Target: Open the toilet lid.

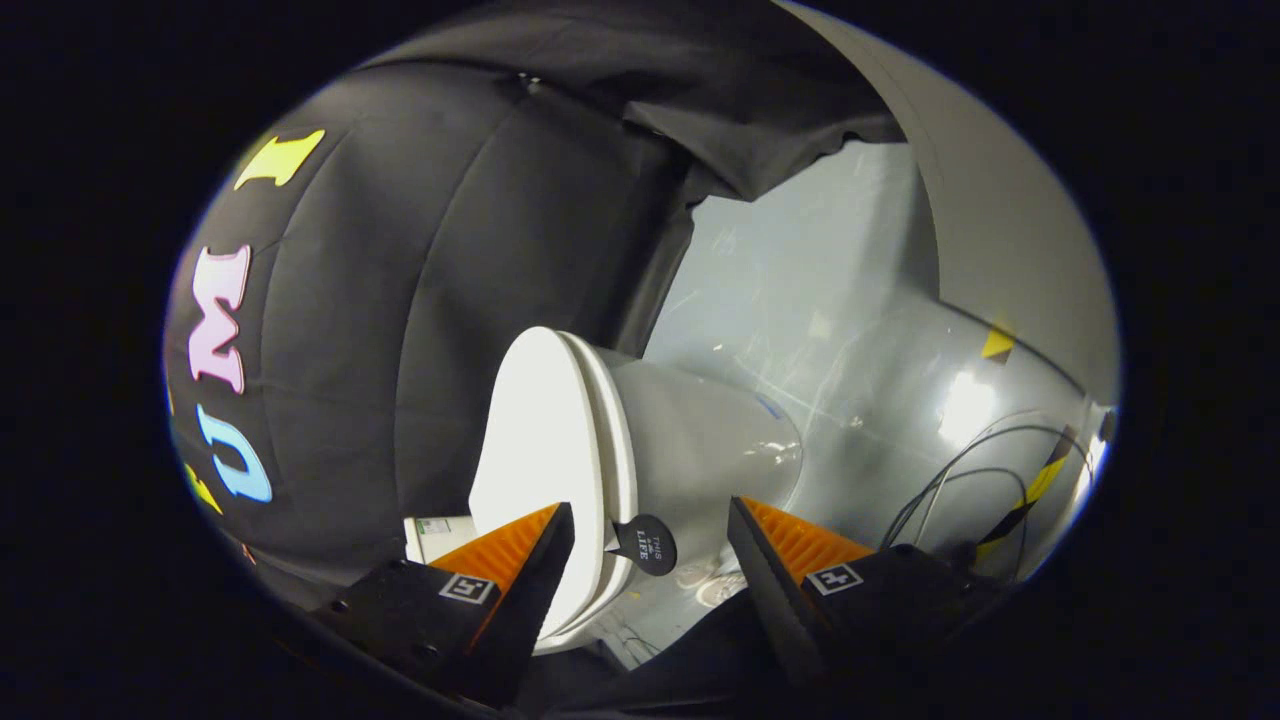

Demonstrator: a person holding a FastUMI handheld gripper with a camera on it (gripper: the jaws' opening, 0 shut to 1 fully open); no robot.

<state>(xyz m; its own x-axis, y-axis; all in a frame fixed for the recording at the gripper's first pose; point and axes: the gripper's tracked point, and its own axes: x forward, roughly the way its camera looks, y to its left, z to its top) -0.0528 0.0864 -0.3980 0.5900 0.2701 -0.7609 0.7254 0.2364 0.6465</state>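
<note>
We see the gripper (650, 525) with its jaws wide apart, holding nothing. The toilet lid (535, 440) lies closed on the toilet (700, 450), and a round black tab (645, 545) on the lid's edge sits between the jaws.

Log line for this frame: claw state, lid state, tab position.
claw: open, gripping nothing | toilet lid: closed on the seat | black tab: on the lid's front edge, between the fingers | phase: approaching the lid

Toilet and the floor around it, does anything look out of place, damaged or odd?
Loose dark cables trail over the scuffed grey floor beside the toilet. A small dark round tag sticks out from the lid, between the open hand-held gripper fingers. Nothing looks spilled or broken.
</note>
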